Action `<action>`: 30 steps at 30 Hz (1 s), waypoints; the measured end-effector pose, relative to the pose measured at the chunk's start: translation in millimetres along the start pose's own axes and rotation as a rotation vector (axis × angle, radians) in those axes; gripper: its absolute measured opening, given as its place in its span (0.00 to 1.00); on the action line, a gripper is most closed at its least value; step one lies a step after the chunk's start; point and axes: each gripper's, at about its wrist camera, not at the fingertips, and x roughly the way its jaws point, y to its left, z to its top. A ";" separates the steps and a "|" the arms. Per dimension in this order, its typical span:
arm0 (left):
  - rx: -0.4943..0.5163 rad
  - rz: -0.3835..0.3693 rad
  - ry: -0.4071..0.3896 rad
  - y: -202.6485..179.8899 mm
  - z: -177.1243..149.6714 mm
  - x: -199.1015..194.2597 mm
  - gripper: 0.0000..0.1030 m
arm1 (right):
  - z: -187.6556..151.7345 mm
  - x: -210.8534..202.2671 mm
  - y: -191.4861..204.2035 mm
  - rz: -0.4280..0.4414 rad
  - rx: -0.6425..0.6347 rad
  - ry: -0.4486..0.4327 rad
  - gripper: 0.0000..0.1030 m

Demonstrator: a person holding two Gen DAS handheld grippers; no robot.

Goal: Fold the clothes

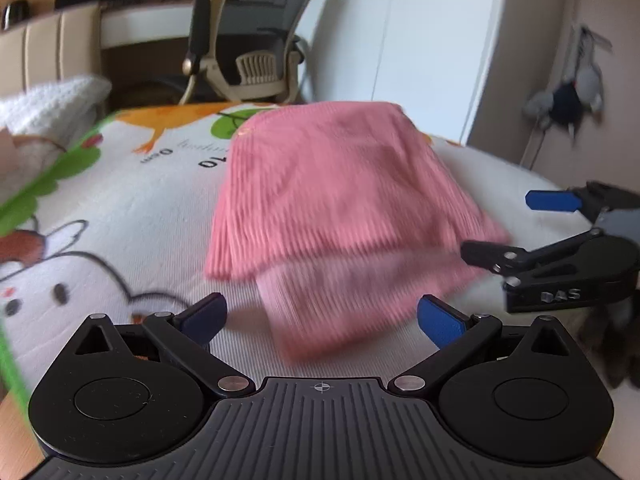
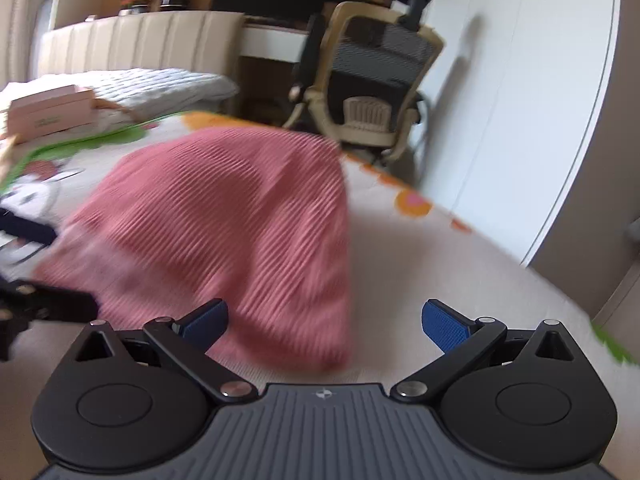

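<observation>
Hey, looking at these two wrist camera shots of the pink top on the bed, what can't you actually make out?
- Pink ribbed garment: motion blur in both views smears its near edge, so which layers lie on top is unclear.
- Printed lettering on the cartoon bedsheet: left wrist view, partly covered by the garment and blurred.
- Right hand-held gripper: left wrist view, its body is cut off by the right edge.
- Left hand-held gripper: right wrist view, cut off by the left edge and blurred.

We are looking at a bed covered by a white cartoon-printed sheet point(image 1: 120, 216), its rabbit, green and orange figures showing around the edges. A pink ribbed garment point(image 1: 336, 200) is lying folded on it, roughly in the middle (blur is softening its near edge). Far left, a pale pink box point(image 2: 48, 114) and a white quilted blanket point(image 2: 160, 86) are resting on the bed.
</observation>
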 end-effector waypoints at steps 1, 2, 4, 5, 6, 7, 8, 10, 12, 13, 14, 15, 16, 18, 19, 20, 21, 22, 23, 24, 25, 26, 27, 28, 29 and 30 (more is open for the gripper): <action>0.022 0.026 0.009 -6.7 -4.2 -3.4 1.00 | -5.3 -7.2 2.7 0.006 -0.007 0.011 1.00; 0.044 0.061 0.011 -13.2 -6.8 -4.9 1.00 | -10.3 -13.7 5.5 0.008 -0.015 0.023 1.00; 0.066 0.115 0.008 -22.7 -9.5 -6.4 1.00 | -17.8 -18.9 9.5 -0.002 -0.021 0.063 1.00; 0.061 0.126 0.001 -24.4 -10.7 -6.7 1.00 | -20.4 -20.6 8.8 -0.010 -0.012 0.059 1.00; 0.049 0.131 -0.002 -24.6 -11.0 -6.6 1.00 | -22.8 -22.4 7.5 -0.017 0.000 0.050 1.00; 0.030 0.132 0.000 -23.1 -10.3 -6.0 1.00 | -24.4 -22.5 5.8 -0.015 0.013 0.042 1.00; 0.010 0.132 0.001 -21.7 -9.6 -5.3 1.00 | -25.3 -21.6 3.5 -0.009 0.027 0.039 1.00; 0.000 0.137 0.005 -22.0 -7.7 -2.7 1.00 | -24.5 -18.6 -2.5 0.017 0.061 0.050 1.00; 0.005 0.138 0.001 -23.3 -8.4 -1.4 1.00 | -23.4 -15.2 -7.5 0.041 0.090 0.061 1.00; 0.008 0.137 -0.003 -24.0 -9.3 -1.0 1.00 | -23.1 -13.2 -9.3 0.052 0.107 0.066 1.00; 0.012 0.137 -0.008 -24.6 -10.1 -0.7 1.00 | -22.8 -11.2 -11.1 0.062 0.123 0.072 1.00; 0.015 0.136 -0.012 -25.3 -11.0 -0.3 1.00 | -24.1 -9.8 -11.1 0.072 0.140 0.078 1.00; 0.018 0.135 -0.016 -25.9 -11.8 0.1 1.00 | -25.7 -8.6 -10.7 0.081 0.156 0.084 1.00; 0.016 0.132 -0.017 -25.5 -12.5 -0.3 1.00 | -27.0 -6.6 -14.4 0.102 0.186 0.093 1.00; 0.018 0.134 -0.017 -26.0 -12.5 -0.5 1.00 | -27.3 -6.3 -14.6 0.104 0.188 0.093 1.00; 0.018 0.137 -0.017 -26.6 -12.7 -0.8 1.00 | -27.5 -6.1 -14.4 0.104 0.189 0.093 1.00; 0.018 0.141 -0.017 -27.2 -12.9 -1.1 1.00 | -27.6 -6.0 -14.3 0.104 0.189 0.094 1.00; 0.016 0.145 -0.017 -27.6 -13.3 -1.7 1.00 | -27.6 -6.0 -14.2 0.105 0.189 0.094 1.00; 0.011 0.151 -0.017 -27.8 -14.2 -2.7 1.00 | -27.6 -6.0 -14.1 0.105 0.190 0.094 1.00; 0.004 0.160 -0.017 -28.0 -15.5 -4.4 1.00 | -27.7 -5.9 -14.1 0.105 0.190 0.094 1.00; -0.005 0.173 -0.017 -28.1 -17.5 -6.9 1.00 | -27.6 -6.2 -13.6 0.104 0.191 0.094 1.00; -0.009 0.184 -0.024 -28.7 -20.9 -10.2 1.00 | -27.5 -6.5 -13.0 0.103 0.191 0.094 1.00; -0.008 0.193 -0.037 -29.9 -26.0 -14.3 1.00 | -27.3 -6.8 -12.4 0.103 0.191 0.094 1.00; -0.008 0.200 -0.046 -30.7 -30.3 -18.3 1.00 | -27.3 -7.0 -12.3 0.102 0.191 0.094 1.00; -0.010 0.203 -0.050 -31.0 -33.6 -22.2 1.00 | -27.3 -7.2 -12.2 0.102 0.191 0.094 1.00; -0.011 0.198 -0.050 -30.1 -35.1 -24.3 1.00 | -27.2 -7.4 -12.5 0.103 0.191 0.094 1.00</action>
